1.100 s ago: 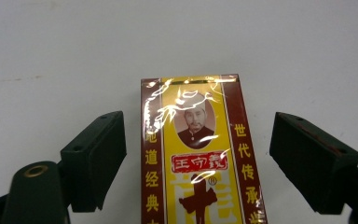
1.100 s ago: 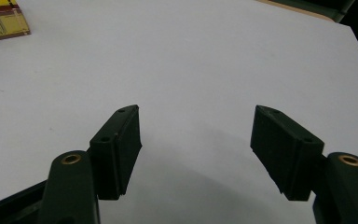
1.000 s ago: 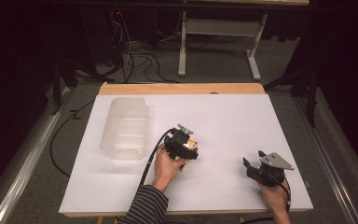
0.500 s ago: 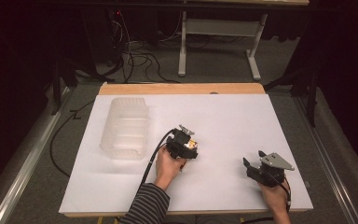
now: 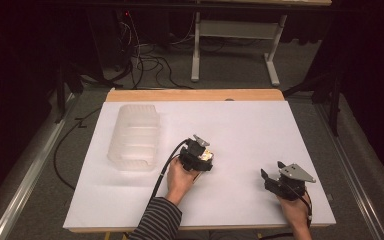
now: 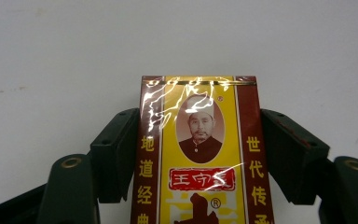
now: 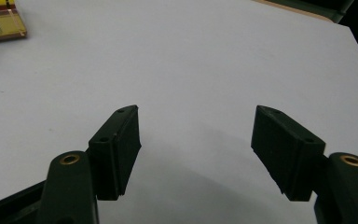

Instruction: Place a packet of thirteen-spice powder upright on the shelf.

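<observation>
At centre frame on the white table (image 5: pixel 260 130), my left gripper (image 5: pixel 203 159) is just closing its jaws on the flanks of a yellow-and-maroon packet (image 6: pixel 198 154), clamping it for a lift; at lower right, my right gripper (image 5: pixel 275 181) is idling wide open, staying clear.

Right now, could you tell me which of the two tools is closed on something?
The left tool, near the table's middle: its jaws have just been closing and now press both sides of the yellow-and-maroon box. The right tool stands open over bare white table.
</observation>
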`<state>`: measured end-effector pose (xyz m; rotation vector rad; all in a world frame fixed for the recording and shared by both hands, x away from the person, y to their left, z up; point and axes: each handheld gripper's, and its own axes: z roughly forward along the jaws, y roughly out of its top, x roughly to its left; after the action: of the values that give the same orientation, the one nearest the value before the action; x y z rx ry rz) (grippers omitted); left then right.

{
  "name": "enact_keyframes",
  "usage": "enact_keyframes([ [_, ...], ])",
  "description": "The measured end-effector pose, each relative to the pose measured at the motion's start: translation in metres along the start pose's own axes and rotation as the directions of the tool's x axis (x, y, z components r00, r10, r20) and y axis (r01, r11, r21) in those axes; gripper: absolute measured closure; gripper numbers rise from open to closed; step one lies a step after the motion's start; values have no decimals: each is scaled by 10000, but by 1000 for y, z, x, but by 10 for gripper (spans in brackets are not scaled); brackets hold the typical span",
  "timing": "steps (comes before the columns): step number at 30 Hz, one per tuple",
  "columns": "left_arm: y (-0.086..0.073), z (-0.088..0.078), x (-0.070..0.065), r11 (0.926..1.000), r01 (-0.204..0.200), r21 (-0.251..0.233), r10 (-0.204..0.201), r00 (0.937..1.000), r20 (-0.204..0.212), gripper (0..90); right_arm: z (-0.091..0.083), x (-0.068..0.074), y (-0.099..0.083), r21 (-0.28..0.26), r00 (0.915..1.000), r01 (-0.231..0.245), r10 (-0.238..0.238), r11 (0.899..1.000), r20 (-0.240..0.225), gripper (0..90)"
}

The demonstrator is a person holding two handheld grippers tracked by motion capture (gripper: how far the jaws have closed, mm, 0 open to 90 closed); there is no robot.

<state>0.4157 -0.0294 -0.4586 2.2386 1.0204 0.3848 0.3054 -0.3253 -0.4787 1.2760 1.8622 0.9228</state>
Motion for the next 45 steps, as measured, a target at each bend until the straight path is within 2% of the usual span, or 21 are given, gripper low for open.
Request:
enact_keyframes([
  [3, 0, -9, 0, 9991, 67, -428, -65, 10000, 44, 326, 0, 0, 0, -14, 10000, 9, -9, 10000, 6, 330],
  [10, -1, -23, 0, 9949, 152, -999, -134, 9997, 185, 328, 0, 0, 0, 9, 10000, 0, 0, 10000, 1, 329],
  [17, -3, -42, -1, 9860, 37, -1668, 10, 9996, 278, 329, 0, 0, 0, -10, 10000, 24, -24, 10000, -17, 329],
  [27, -7, -57, -5, 9806, -407, -1915, 464, 9986, 253, 330, 0, 0, 0, -11, 10000, 0, 0, 10000, -13, 329],
  [40, -11, -75, -2, 9714, -408, -2339, 454, 9989, 143, 330, 0, 1, 0, -18, 10000, 37, -37, 10000, 3, 329],
  [45, -12, -81, 3, 9689, -151, -2471, 206, 9996, 197, 329, 0, 1, 0, -17, 10000, 53, -53, 10000, 4, 329],
])
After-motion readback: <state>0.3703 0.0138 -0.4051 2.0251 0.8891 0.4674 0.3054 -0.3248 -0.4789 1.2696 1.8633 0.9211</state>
